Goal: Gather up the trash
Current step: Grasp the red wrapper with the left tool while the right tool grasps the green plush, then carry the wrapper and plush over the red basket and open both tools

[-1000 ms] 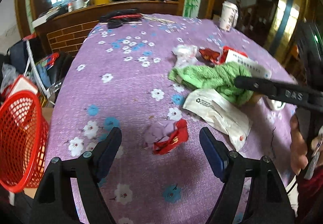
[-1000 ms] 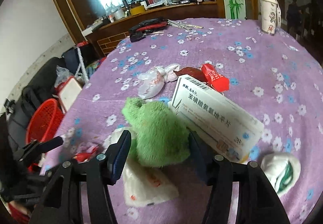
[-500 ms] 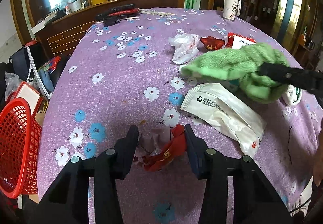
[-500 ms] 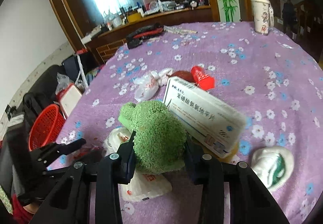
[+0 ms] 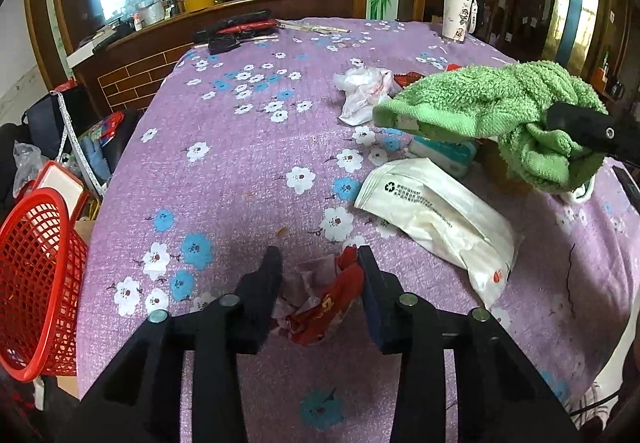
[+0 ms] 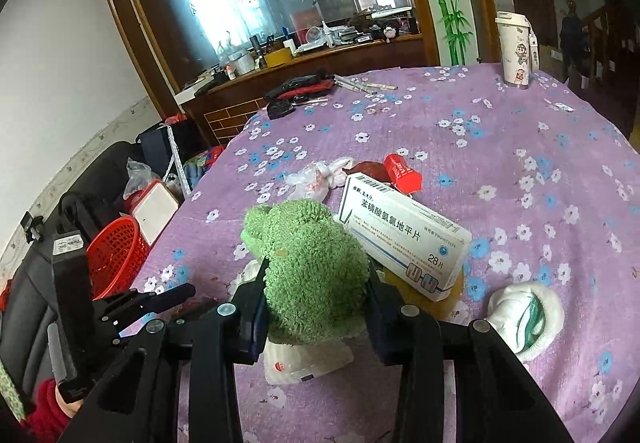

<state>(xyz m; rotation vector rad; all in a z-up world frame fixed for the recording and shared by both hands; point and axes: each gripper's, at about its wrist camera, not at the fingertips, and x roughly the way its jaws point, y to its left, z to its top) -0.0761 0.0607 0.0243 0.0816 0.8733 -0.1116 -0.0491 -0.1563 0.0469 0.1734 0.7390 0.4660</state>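
My left gripper (image 5: 320, 267) is shut on a crumpled red and pink wrapper (image 5: 324, 303) at the near edge of the purple flowered table (image 5: 240, 163). My right gripper (image 6: 316, 275) is shut on a green towel (image 6: 312, 267) and holds it above the table; the towel also shows at the right of the left wrist view (image 5: 492, 111). A white plastic packet (image 5: 436, 211) lies below the towel. A white medicine box (image 6: 404, 235), a red wrapper (image 6: 402, 173) and a crumpled white bag (image 6: 316, 179) lie beyond it. A red mesh basket (image 5: 36, 283) stands left of the table.
A white crumpled ball with green print (image 6: 528, 319) lies at the right. A paper cup (image 6: 516, 51) stands at the far edge. Black and red tools (image 6: 300, 89) lie at the far left of the table. Bags and boxes (image 5: 60, 147) crowd the floor by the basket.
My left gripper moved forward and closed on the red and pink wrapper. My right gripper closed on the green towel and lifted it off the table.
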